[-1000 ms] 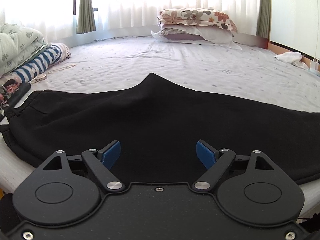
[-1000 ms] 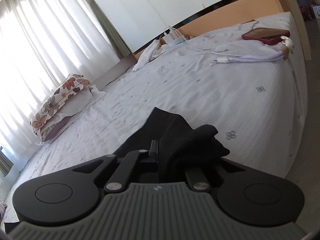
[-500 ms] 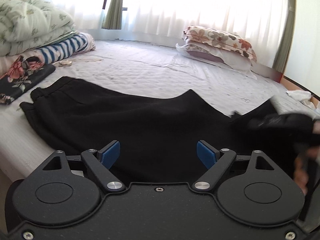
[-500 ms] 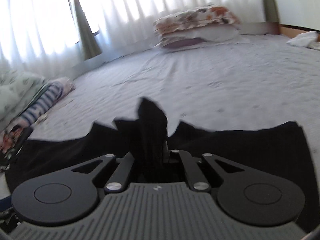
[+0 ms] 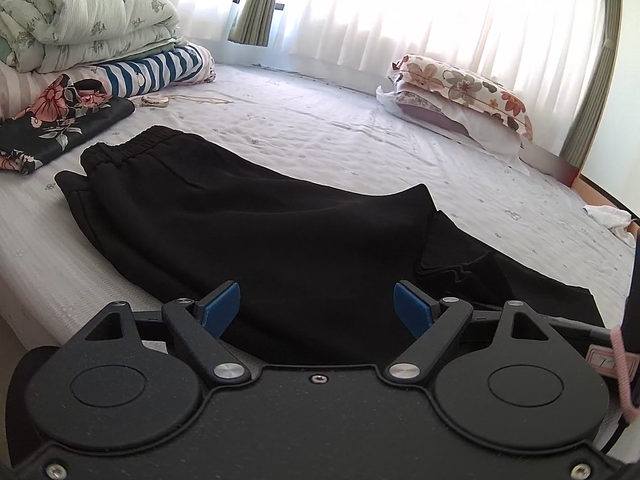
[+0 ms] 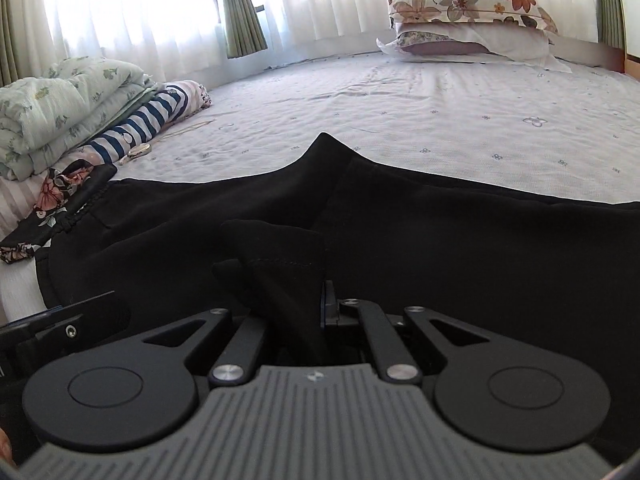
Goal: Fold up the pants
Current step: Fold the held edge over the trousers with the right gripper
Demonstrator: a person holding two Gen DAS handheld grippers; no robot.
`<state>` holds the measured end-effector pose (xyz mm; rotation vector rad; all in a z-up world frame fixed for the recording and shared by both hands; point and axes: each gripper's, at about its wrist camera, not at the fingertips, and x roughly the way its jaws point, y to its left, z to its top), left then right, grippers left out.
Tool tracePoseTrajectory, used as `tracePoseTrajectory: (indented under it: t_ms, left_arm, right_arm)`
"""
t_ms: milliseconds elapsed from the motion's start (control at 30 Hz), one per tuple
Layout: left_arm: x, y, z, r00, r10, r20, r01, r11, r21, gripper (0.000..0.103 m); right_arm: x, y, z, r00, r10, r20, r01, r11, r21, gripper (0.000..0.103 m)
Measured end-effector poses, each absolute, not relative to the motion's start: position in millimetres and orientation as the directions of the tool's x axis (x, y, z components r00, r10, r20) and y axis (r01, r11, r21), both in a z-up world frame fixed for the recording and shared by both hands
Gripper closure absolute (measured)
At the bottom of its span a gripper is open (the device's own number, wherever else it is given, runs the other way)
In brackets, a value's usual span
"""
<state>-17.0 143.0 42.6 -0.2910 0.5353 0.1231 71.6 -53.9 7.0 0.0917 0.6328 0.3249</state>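
Left wrist view: my left gripper (image 5: 318, 308) hangs with its blue pads spread wide and nothing between them, above the black pants (image 5: 256, 224) lying flat on the bed (image 5: 320, 128), waistband toward the folded bedding (image 5: 80, 24). Right wrist view: my right gripper (image 6: 316, 300) is clamped on a bunched pant-leg hem (image 6: 280, 256), over the rest of the pants.

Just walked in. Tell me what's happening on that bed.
A person with a gripper in each hand is folding black pants spread on the bed. The right gripper is shut on the leg end and holds it over the middle of the pants. The left gripper is open above the near edge, holding nothing. A folded quilt and pillows lie further back.
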Motion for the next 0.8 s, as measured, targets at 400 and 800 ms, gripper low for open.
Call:
tracePoseTrajectory:
  t_ms: [400, 800]
  left_arm:
    - [-9, 151, 40, 0.849, 0.066, -0.524, -0.229, 0.94, -0.253, 0.019]
    - [-8, 160, 38, 0.842, 0.091, -0.531, -0.267, 0.927, -0.264, 0.019]
  right_arm:
    - [60, -38, 0, 0.771, 0.367, -0.521, -0.307, 0.93, 0.201, 0.095]
    - [39, -31, 1, 0.737, 0.513, -0.439, -0.466, 0.857, 0.22, 0.018]
